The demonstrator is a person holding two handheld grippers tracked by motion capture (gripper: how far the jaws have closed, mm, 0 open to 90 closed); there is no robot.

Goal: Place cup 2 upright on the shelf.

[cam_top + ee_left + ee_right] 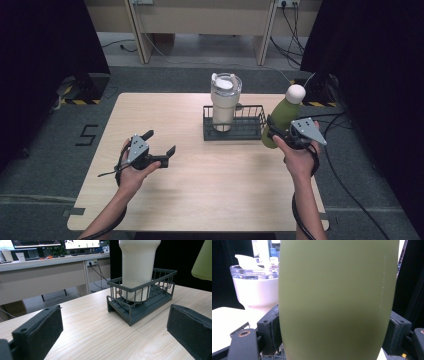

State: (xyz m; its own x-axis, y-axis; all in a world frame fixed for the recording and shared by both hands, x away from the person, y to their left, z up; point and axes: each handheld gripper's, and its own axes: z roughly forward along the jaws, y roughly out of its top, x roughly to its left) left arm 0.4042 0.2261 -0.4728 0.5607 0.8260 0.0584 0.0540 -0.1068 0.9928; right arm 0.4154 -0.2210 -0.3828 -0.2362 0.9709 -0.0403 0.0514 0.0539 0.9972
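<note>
bottle: green bottle (pixel 280 121) with an off-white cap (pixel 295 93), clamped in the right gripper (pixel 274 134). Leans cap-away from the hand. Lifted; base hangs just right of the basket's right end, whether it clears the table I can't tell.
right gripper: jaws closed on the bottle's lower body, one pad each side; the right gripper view has the green wall (pixel 337 302) wedged between both pads.
basket: dark wire basket (pixel 250 134) just left of the right gripper, ahead and right of the left one. Sits flat on the table.
tumbler: white tumbler (pixel 224 100) with clear lid stands upright in the basket's left half, beyond the held bottle.
left gripper: left gripper (pixel 161 146) jaws spread wide, nothing between them, pointed toward the basket, well apart from it.
table: light wood table (pixel 200 190) under everything.
</note>
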